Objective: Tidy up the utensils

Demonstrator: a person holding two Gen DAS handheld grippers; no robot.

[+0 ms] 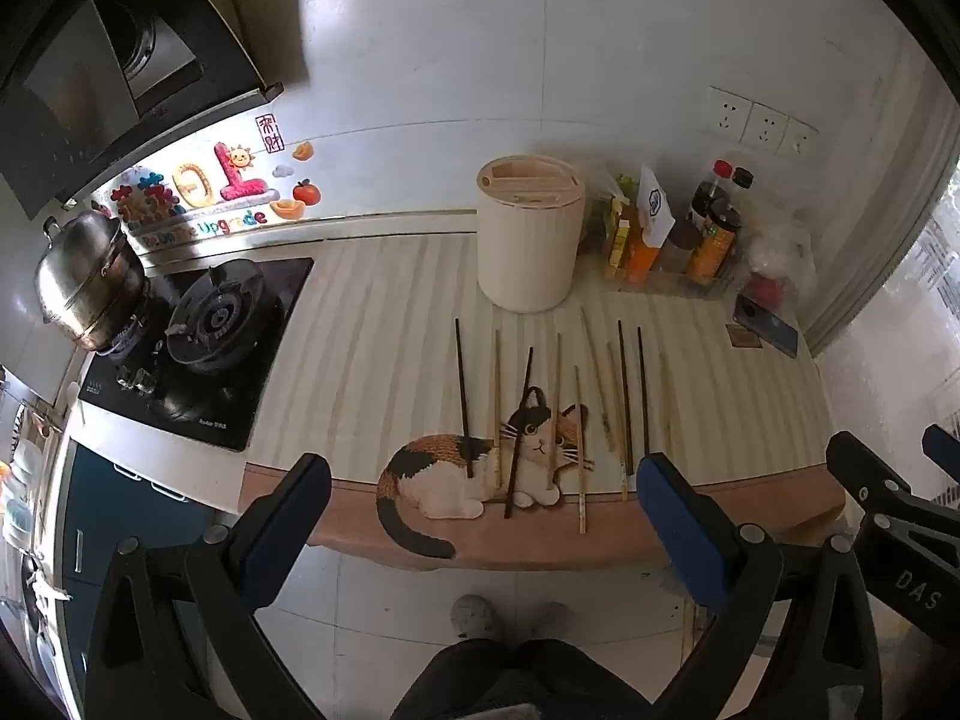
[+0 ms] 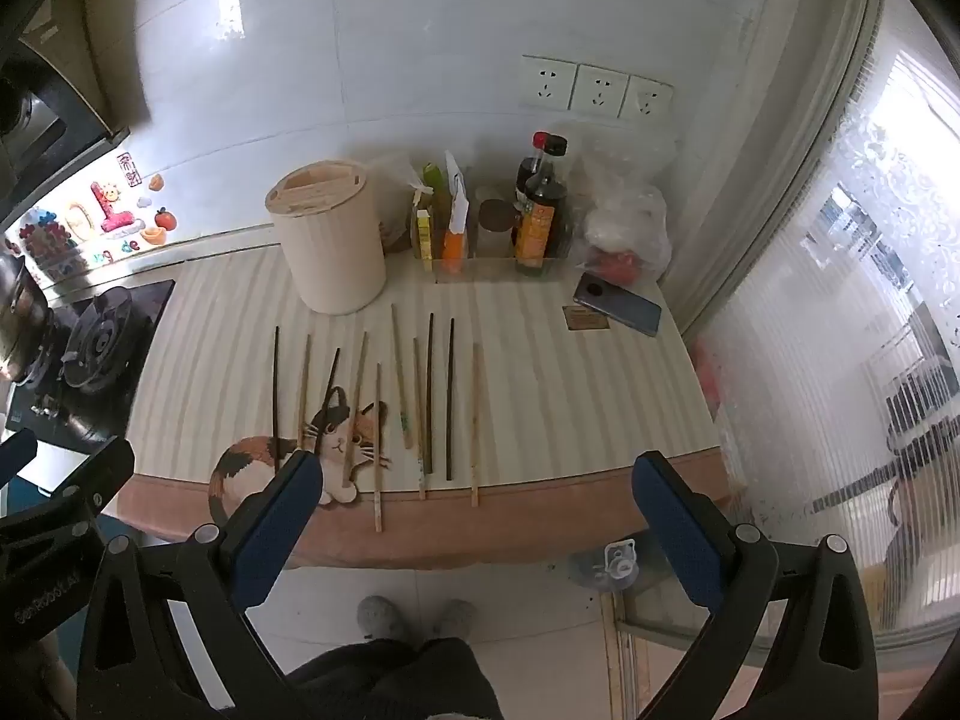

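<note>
Several chopsticks, some dark and some pale wood, lie side by side on a striped mat printed with a cat. Behind them stands a cream cylindrical utensil holder with slots in its lid. My left gripper hangs open above the counter's front edge with nothing between its fingers. My right gripper is also open and holds nothing, short of the chopsticks. The right gripper's body shows at the edge of the left wrist view.
A gas hob with a steel pot sits to the left. Sauce bottles and packets line the back wall, with a plastic bag and a phone at the right. The person's slippered feet stand below.
</note>
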